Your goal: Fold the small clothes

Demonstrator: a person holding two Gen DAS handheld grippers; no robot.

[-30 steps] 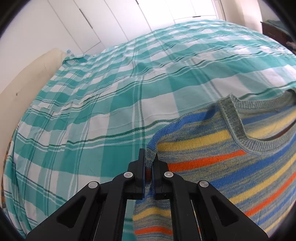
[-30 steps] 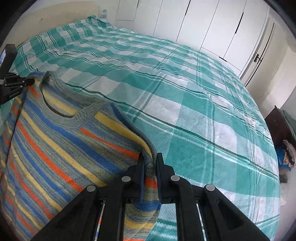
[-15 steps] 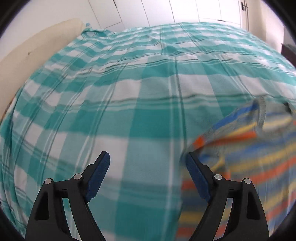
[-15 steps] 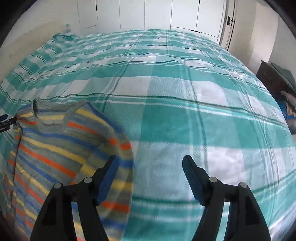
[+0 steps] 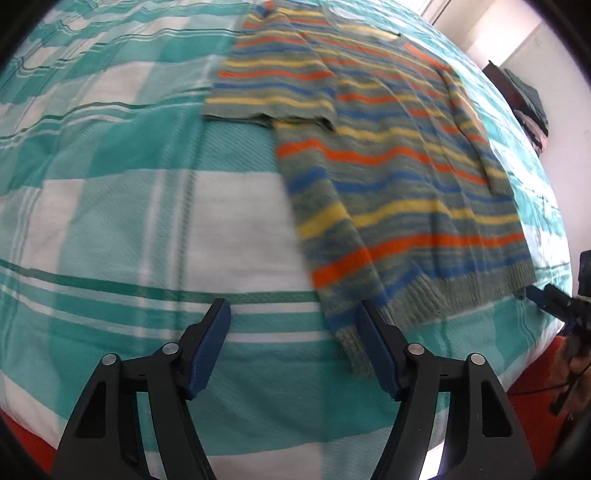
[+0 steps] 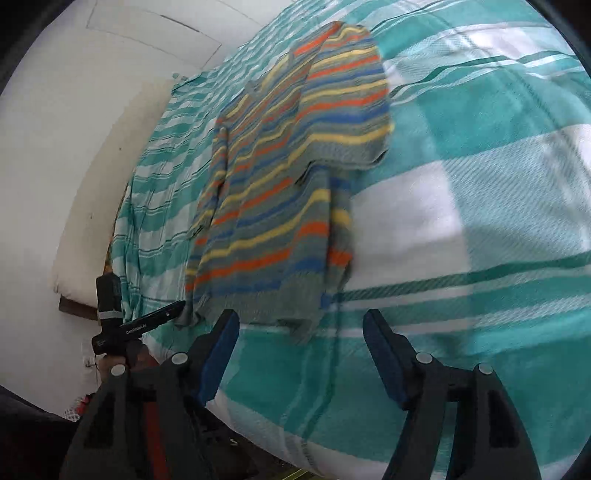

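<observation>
Sweater (image 5: pixel 388 155), striped in orange, yellow and blue, lies spread flat on the bed (image 5: pixel 122 206), sleeves out to the sides and ribbed hem nearest me, which I judge leaves it ready for a first fold. My left claw (image 5: pixel 293 341) has just been narrowing yet stands wide with nothing in it, one finger at the hem's left corner. My right claw (image 6: pixel 301 349) is wide too and empty, hovering just short of the hem's right end, so I seem placed to take both lower corners. The teal-and-white checked bedspread runs smooth; white cupboard doors (image 6: pixel 147 29) stand beyond.
</observation>
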